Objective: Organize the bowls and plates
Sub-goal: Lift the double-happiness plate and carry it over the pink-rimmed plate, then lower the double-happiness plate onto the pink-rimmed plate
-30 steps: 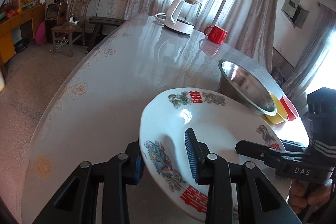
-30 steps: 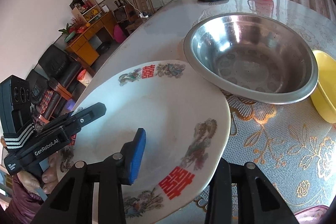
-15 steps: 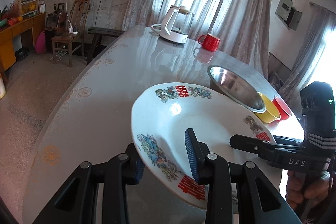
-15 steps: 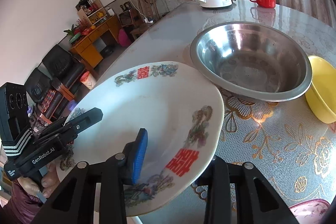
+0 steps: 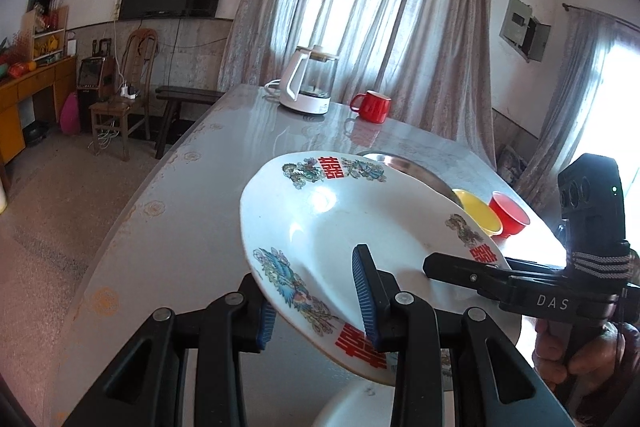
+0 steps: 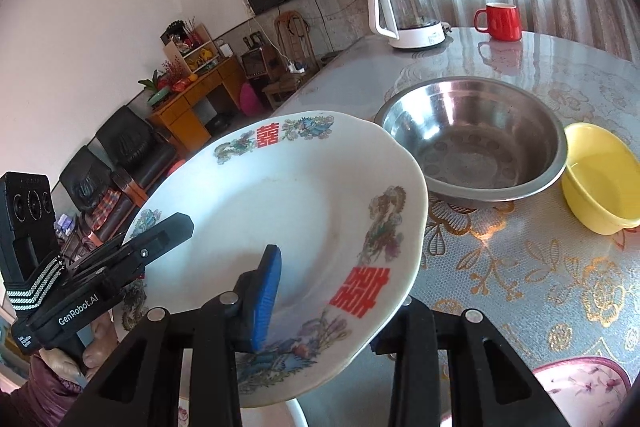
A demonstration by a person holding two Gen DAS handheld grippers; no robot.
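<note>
A white plate (image 5: 360, 227) with red characters and bird prints is held in the air above the table, gripped on two sides. My left gripper (image 5: 316, 303) is shut on its near rim. My right gripper (image 6: 320, 299) is shut on the opposite rim, also seen in the right wrist view (image 6: 280, 211). A steel bowl (image 6: 476, 143) stands on the table behind the plate, a yellow bowl (image 6: 604, 179) to its right. A small red bowl (image 5: 510, 215) sits beyond the yellow one (image 5: 478, 215).
A white kettle (image 5: 306, 87) and a red mug (image 5: 372, 106) stand at the table's far end. Another white dish (image 5: 356, 407) lies under the plate near the front edge. A pink patterned dish (image 6: 580, 391) is at the lower right.
Both grippers have lifted the plate higher off the table and tilted it; the steel bowl now sits lower and further behind the plate. Both grips are unchanged.
</note>
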